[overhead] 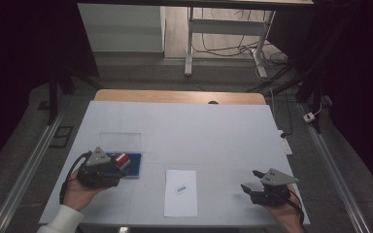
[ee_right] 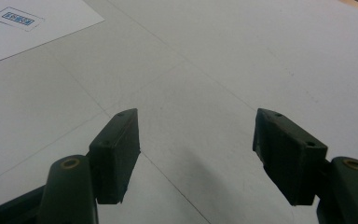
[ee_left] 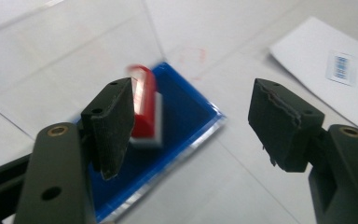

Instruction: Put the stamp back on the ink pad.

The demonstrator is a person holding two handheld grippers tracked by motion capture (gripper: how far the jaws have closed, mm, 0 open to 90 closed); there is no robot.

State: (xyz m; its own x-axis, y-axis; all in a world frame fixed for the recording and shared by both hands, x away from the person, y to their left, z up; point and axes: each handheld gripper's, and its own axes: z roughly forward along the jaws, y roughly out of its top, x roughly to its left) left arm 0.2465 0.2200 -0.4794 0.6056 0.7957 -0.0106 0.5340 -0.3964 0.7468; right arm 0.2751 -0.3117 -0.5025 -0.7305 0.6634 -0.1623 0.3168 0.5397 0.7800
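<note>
The red stamp (ee_left: 144, 105) looks like glossy plastic and stands on a shiny blue pad (ee_left: 186, 121) with a clear plastic lid (ee_left: 74, 51). The paper sheet (overhead: 180, 193) is matt white. The table (overhead: 213, 131) cover looks smooth and matt, and the left gripper (ee_left: 191, 121) pads look rough, black and rubbery.

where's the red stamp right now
The small red and white stamp sits on the blue ink pad at the table's left in the high view, just ahead of the left tool, beside the sheet of white paper.

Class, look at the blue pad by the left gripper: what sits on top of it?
A red-and-white stamp sits on the blue pad, close by the open left gripper. The stamp's underside is hidden, and its details are blurred.
</note>
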